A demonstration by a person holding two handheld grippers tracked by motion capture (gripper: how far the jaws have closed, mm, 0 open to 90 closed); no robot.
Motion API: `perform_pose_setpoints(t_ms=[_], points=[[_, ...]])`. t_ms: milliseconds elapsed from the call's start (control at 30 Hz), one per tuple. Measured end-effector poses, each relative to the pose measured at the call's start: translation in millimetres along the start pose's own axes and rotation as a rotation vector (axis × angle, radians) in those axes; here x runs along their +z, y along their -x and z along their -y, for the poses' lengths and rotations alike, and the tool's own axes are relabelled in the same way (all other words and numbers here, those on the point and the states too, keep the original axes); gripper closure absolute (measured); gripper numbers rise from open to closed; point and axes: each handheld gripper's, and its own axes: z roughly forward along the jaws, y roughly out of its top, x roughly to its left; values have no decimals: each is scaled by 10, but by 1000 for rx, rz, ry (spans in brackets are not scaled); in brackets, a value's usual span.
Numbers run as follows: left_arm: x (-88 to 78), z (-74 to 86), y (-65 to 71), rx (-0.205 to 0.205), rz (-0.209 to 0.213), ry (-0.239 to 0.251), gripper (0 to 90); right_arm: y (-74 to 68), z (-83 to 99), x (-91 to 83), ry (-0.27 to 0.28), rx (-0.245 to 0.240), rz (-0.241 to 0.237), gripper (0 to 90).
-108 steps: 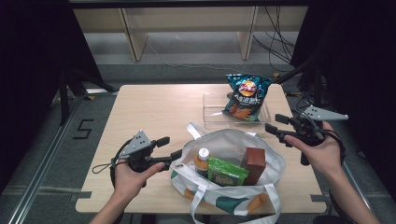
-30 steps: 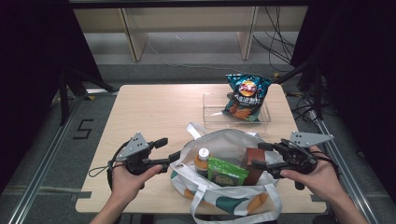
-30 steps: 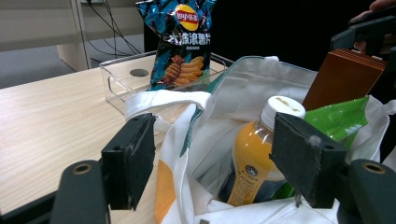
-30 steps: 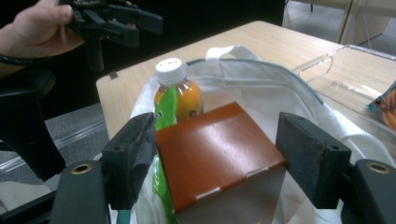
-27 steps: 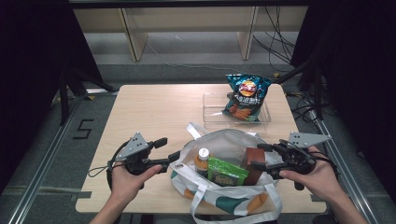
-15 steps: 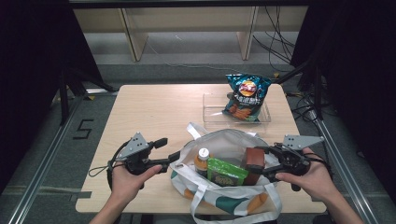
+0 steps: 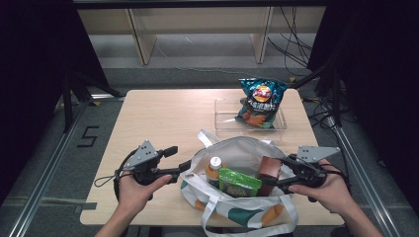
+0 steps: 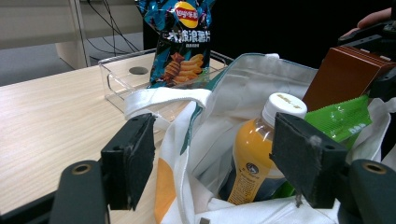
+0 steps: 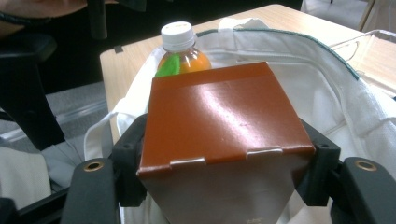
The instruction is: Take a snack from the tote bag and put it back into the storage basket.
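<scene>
The right gripper [image 9: 224,175] has just been closing on the brown glossy cardboard box [image 9: 224,121] – stiff, light, slippery; hold its flat sides.

I see the brown box [image 9: 224,116], a glossy reddish-brown carton with a folded top flap, standing upright at the right end of the white tote bag [image 7: 237,153], beside the green packet [image 7: 238,181] and the orange juice bottle [image 7: 214,170], 1 tong pad against each of its 2 sides.
</scene>
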Motion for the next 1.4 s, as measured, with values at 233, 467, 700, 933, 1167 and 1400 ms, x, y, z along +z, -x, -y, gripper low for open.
perform_pose_setpoints(t_ms=[233,467,700,933,1167,1400], points=[[3,-3,5,2,-6,-6,297,-17,-11,-6,14,-45,31,385],[3,-2,0,-2,-2,0,298,-34,-26,-20,29,-41,42,391],[-2,-3,0,0,-8,-7,297,-49,-112,-92,74,-15,57,391],[0,-2,-1,-2,-2,0,297,-33,-203,-189,116,-22,99,391],[0,-1,-3,-2,-1,-1,298,-23,-290,-289,155,29,146,391],[-12,-6,1,2,-9,-6,298,-17,-368,-361,164,57,172,391]])
